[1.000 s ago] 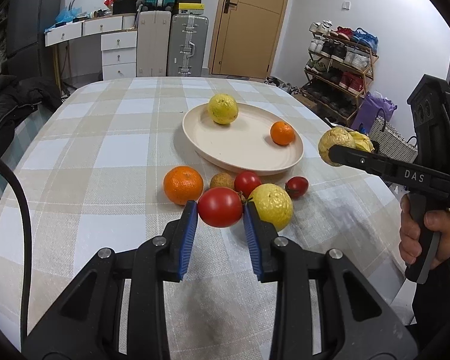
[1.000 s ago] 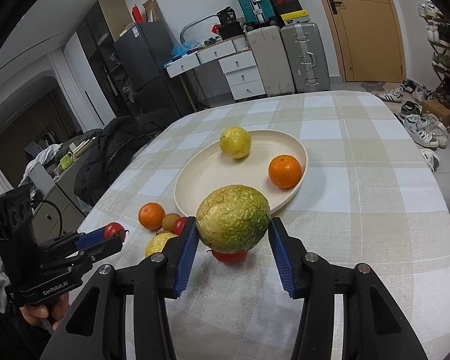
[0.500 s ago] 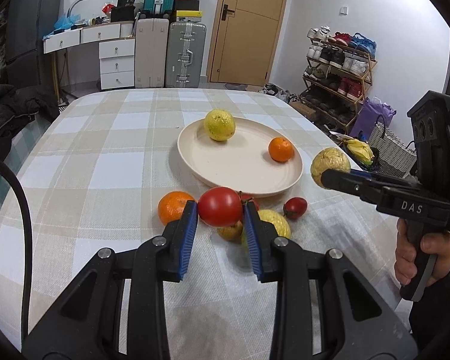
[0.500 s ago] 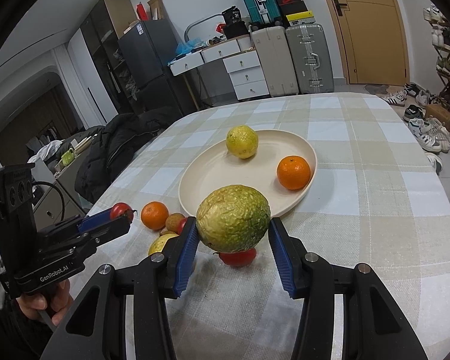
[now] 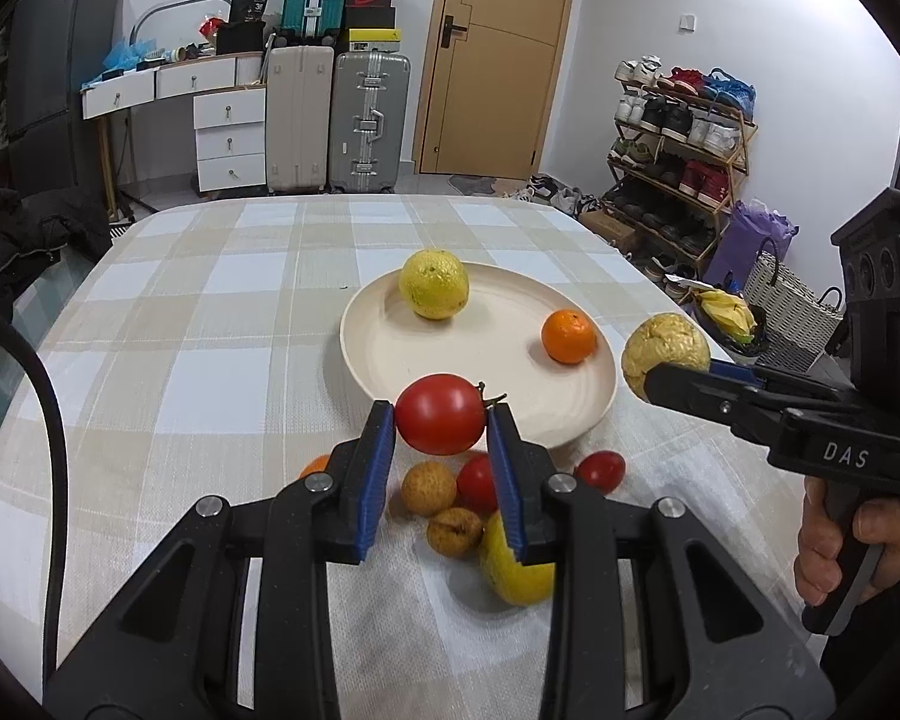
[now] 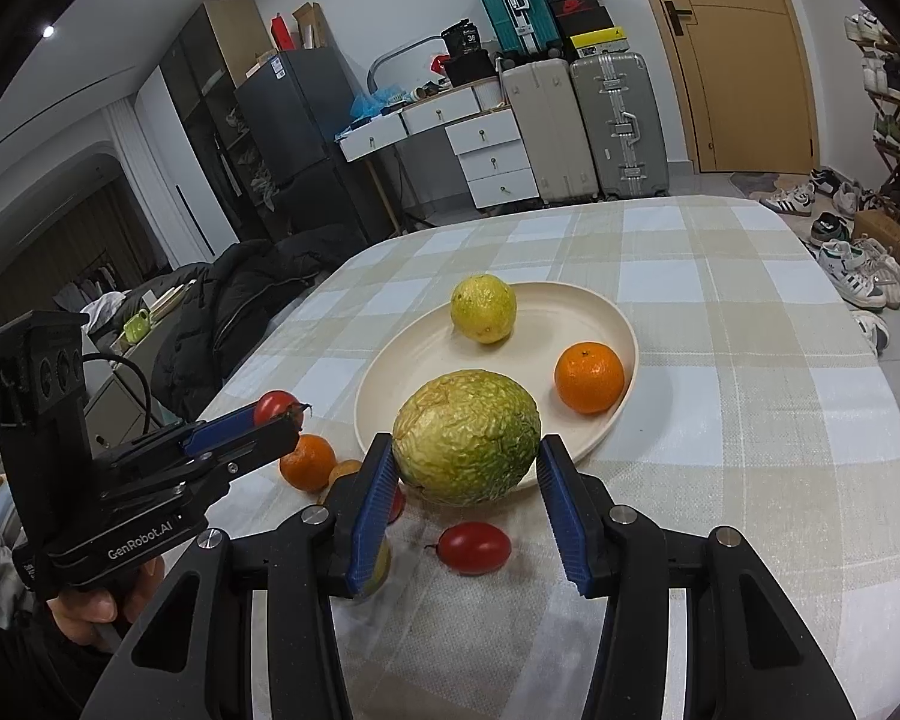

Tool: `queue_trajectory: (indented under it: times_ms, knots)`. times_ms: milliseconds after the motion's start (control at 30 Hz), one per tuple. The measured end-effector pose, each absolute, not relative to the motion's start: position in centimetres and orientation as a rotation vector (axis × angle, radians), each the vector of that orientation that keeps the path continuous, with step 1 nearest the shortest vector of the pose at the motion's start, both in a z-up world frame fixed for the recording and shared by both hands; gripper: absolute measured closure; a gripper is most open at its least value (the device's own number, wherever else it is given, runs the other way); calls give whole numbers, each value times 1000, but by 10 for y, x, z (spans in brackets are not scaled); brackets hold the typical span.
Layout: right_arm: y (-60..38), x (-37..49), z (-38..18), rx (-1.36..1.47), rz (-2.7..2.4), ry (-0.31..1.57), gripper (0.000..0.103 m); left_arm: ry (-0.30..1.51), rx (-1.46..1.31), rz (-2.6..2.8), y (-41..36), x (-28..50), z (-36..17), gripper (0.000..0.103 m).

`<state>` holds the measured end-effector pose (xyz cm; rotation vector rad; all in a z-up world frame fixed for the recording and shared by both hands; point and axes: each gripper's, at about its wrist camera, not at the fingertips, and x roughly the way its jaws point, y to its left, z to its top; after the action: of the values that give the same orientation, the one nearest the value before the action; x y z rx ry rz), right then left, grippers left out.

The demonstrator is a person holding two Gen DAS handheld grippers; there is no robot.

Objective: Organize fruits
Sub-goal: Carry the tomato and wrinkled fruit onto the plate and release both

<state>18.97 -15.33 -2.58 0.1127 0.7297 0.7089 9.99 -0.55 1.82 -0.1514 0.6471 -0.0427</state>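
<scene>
My left gripper (image 5: 441,423) is shut on a red tomato (image 5: 440,414) and holds it above the near rim of the cream plate (image 5: 390,354). My right gripper (image 6: 465,471) is shut on a wrinkled yellow-green fruit (image 6: 467,444) and holds it above the plate's (image 6: 390,378) near edge; this fruit also shows in the left wrist view (image 5: 665,350). On the plate lie a yellow citrus (image 5: 433,284) and a small orange (image 5: 568,336). The left gripper with the tomato (image 6: 276,407) shows at the left of the right wrist view.
On the checked tablecloth (image 5: 210,324) below my grippers lie loose fruits: two small brown ones (image 5: 429,487), a red tomato (image 5: 477,480), a small red one (image 5: 600,471), a yellow fruit (image 5: 513,570) and an orange (image 6: 307,462). A dark jacket (image 6: 240,300) hangs at the table's left side.
Both grippers have lifted with their fruits and moved forward toward the plate. The loose fruits now sit lower in both views.
</scene>
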Motion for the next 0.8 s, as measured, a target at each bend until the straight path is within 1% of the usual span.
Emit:
queue_trajectory:
  times_ms: [367, 800]
  knots:
    - [-148, 203, -29, 122, 714, 754, 54, 662, -141, -27, -2, 134, 12, 74]
    - [-140, 219, -39, 125, 698, 795, 54, 697, -114, -34, -14, 163, -5, 74]
